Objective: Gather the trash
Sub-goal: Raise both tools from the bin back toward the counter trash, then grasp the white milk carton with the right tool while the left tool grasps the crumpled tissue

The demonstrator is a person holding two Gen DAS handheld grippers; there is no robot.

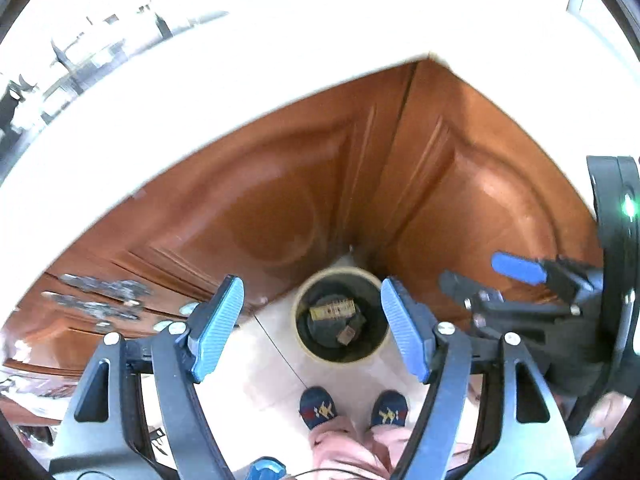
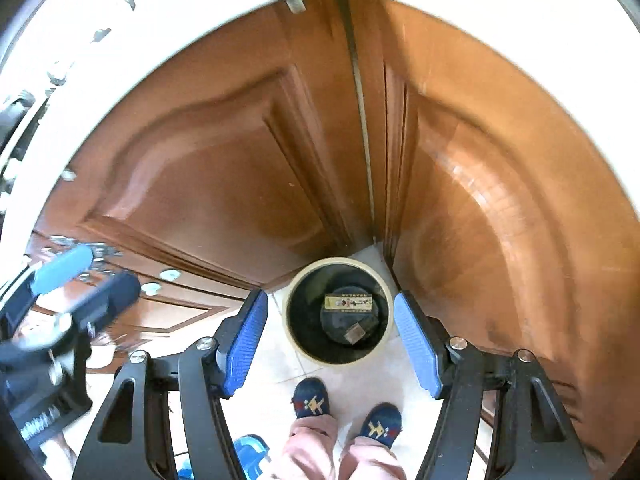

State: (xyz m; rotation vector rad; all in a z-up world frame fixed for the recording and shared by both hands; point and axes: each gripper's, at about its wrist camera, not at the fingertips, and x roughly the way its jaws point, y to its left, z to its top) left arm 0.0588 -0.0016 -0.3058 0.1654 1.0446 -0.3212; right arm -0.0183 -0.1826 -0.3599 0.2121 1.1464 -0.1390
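Note:
A round cream-rimmed trash bin (image 1: 341,316) with a dark inside stands on the tiled floor in the corner of wooden doors; it also shows in the right wrist view (image 2: 338,312). Inside lie a yellow printed packet (image 1: 332,309) (image 2: 348,303) and a small brown piece (image 1: 346,335) (image 2: 354,334). My left gripper (image 1: 312,320) is open and empty, high above the bin. My right gripper (image 2: 330,334) is open and empty, also above it. Each gripper shows at the edge of the other's view: the right one (image 1: 520,276), the left one (image 2: 64,268).
Brown panelled wooden doors (image 2: 224,168) meet in a corner behind the bin. The person's feet in blue slippers (image 2: 312,398) stand on pale floor tiles (image 2: 276,392) just before it. A blue object (image 2: 250,450) lies low by the feet. A white wall fills the top.

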